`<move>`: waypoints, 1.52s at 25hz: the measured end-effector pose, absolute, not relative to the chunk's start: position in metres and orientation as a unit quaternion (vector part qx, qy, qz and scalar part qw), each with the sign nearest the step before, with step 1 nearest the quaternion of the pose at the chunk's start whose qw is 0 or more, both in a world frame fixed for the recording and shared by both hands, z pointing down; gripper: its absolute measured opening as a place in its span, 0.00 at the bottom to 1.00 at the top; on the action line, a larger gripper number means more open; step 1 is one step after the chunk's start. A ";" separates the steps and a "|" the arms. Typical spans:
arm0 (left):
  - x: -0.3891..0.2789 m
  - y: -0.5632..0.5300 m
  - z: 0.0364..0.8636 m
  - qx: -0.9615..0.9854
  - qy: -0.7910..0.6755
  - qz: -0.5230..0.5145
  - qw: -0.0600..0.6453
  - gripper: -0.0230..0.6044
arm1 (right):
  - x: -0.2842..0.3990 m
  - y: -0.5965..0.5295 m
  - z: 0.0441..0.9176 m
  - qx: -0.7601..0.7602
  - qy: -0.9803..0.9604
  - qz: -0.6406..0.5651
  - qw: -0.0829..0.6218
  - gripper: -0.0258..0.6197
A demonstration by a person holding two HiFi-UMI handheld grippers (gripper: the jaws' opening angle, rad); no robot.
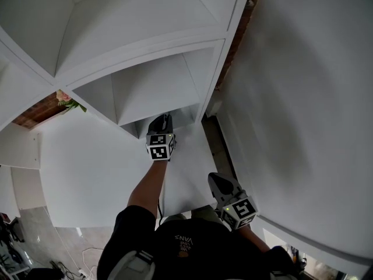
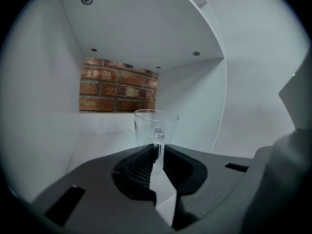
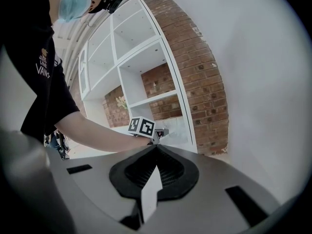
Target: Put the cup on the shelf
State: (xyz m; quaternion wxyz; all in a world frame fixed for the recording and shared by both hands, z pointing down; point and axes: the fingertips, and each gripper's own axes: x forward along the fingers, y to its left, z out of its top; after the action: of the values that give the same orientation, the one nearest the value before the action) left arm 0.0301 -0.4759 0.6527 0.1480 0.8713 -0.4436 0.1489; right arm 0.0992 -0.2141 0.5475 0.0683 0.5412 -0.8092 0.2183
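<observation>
Fingers (image 2: 136, 169) of the left gripper (image 2: 157, 150) were clamped on the handle of a clear cup (image 2: 156, 123) inside a compartment of the white shelf (image 2: 146, 28). In the left gripper view, the cup stood upright at 12 o'clock from the jaws. Its long axis was vertical, its mouth up, and its handle turned to 6 o'clock, back toward the gripper. Its lower part was hidden behind the gripper's grey body, so whether the base rested on the shelf board could not be told. A brick wall (image 2: 117, 87) showed at the back of the compartment, at 11 o'clock from the cup.

In the head view, the left gripper reached into a low compartment at 12 o'clock from the person. The cup could not be made out there, lost beyond the gripper and its marker cube (image 1: 160, 146). The right gripper (image 1: 217, 179) hung at 4 o'clock from the left one, outside the shelf and near the person's body. The right gripper view showed its jaws pressed together with nothing between them, pointed toward the person's left forearm (image 3: 97, 130). The cup was too small and too clear to pick out in that view. A pink flower (image 1: 64, 97) sat at 9 o'clock from the left gripper, partly cut off by a shelf board.
</observation>
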 end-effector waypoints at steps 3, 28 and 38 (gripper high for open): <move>0.034 -0.486 0.653 0.869 -0.446 0.150 0.150 0.09 | 0.101 -0.215 0.550 0.542 -0.808 0.222 0.070 0.04; 0.036 -0.503 0.633 0.881 -0.420 0.059 0.208 0.20 | 0.088 -0.218 0.545 0.540 -0.810 0.215 0.075 0.04; 0.012 -0.458 0.622 0.899 -0.390 0.052 0.190 0.20 | 0.072 -0.213 0.537 0.539 -0.815 0.201 0.070 0.04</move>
State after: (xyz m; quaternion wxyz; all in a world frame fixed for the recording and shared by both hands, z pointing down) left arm 0.0124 -0.4577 0.6216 0.1901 0.8994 -0.3902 0.0517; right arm 0.0724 -0.2131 0.5366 0.0697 0.5393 -0.8147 0.2011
